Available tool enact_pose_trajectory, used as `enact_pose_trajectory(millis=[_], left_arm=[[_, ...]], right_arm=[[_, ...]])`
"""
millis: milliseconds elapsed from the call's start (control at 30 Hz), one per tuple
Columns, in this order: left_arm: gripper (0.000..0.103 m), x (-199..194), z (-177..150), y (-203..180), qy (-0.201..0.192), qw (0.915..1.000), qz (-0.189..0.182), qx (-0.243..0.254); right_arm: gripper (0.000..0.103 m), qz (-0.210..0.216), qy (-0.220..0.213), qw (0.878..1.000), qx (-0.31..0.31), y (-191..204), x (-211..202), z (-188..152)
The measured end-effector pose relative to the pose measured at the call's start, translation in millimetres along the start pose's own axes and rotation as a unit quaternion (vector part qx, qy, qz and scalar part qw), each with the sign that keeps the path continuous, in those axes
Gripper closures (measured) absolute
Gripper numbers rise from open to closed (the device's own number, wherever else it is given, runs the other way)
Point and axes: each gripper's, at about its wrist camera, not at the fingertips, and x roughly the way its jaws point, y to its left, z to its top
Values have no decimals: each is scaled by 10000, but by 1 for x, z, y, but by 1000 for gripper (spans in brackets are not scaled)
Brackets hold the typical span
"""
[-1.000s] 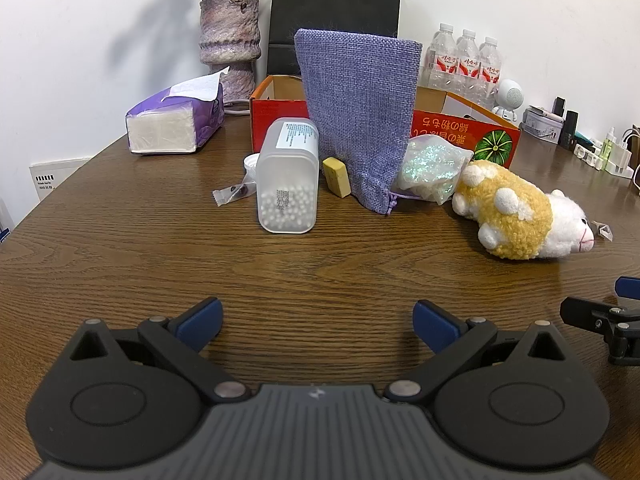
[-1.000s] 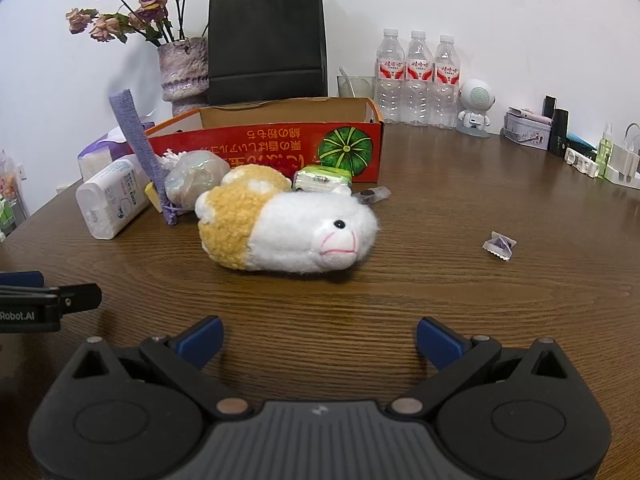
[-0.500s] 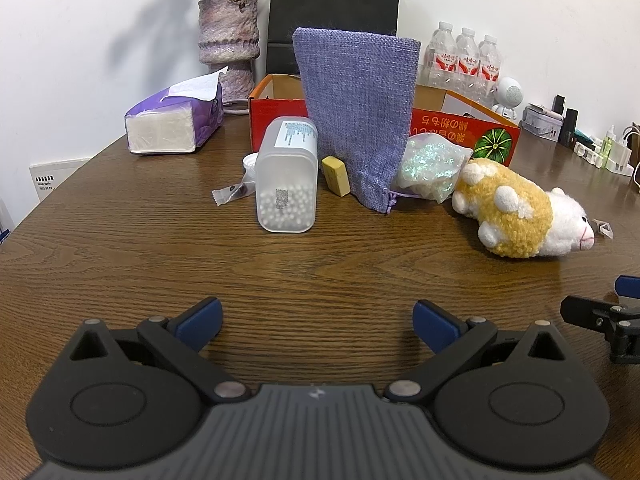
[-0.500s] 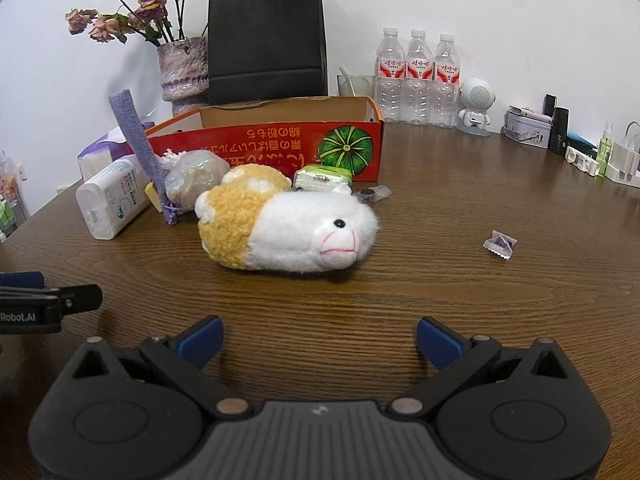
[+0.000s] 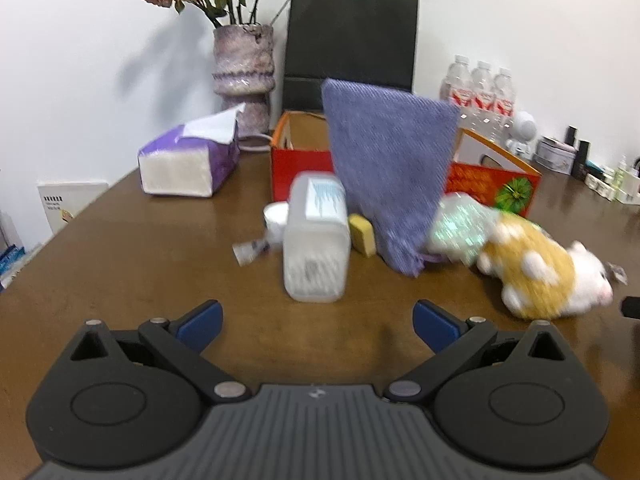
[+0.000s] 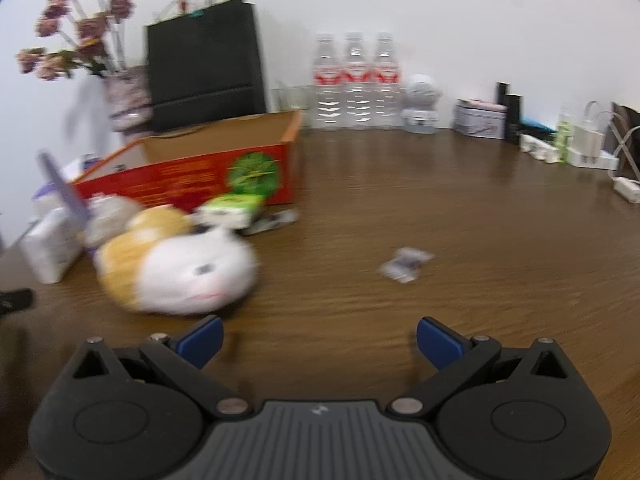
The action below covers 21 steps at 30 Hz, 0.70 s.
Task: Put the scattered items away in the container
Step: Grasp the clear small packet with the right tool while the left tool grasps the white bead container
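My left claw (image 5: 316, 316) & right claw (image 6: 318, 336) both gape wide, nothing held. White-and-yellow plush toy (image 6: 176, 274) lies near red cardboard box (image 6: 192, 176) on brown wood table (image 6: 460, 216).

The left gripper (image 5: 316, 318) hangs low over the counter (image 5: 120, 264) with its blue-tipped fingers (image 5: 199, 319) spread wide and nothing between them. The right gripper (image 6: 319, 338) sits at a similar height, jaws equally wide apart and empty, both views motion-blurred.
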Motion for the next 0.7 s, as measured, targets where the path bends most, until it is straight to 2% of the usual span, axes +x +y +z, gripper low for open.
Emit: enact_pose_trajectory(millis=[300,467,500,533,567,600,633,667,700], left_arm=[[0,29,31,-3,-220,9992,335,60],[3,47,36,-7,-231,9982,547,42],[11,50,35,-7,-221,9982,553,13],[20,52,35,-8,-207,9983,544,-27],[24,55,35,-8,-199,9985,499,-75],[34,56,35,-7,-190,9987,454,-125],[48,58,35,-7,-164,9988,429,-158],[55,59,35,-7,-131,9989,396,-191],[61,59,34,-7,-136,9990,352,-238]], right_arm=[[1,-362,173,9992,-16,-35,41,30],[17,-352,339,9988,31,-44,59,38],[20,-380,328,9987,-6,-45,60,38],[28,-393,311,9987,-23,-45,60,39],[37,-366,286,9989,-26,-46,60,40],[43,-325,270,9991,-36,-47,60,41],[55,-292,259,9992,-52,-47,60,42],[70,-265,248,9993,-62,-47,60,43],[79,-225,238,9994,-64,-48,59,43]])
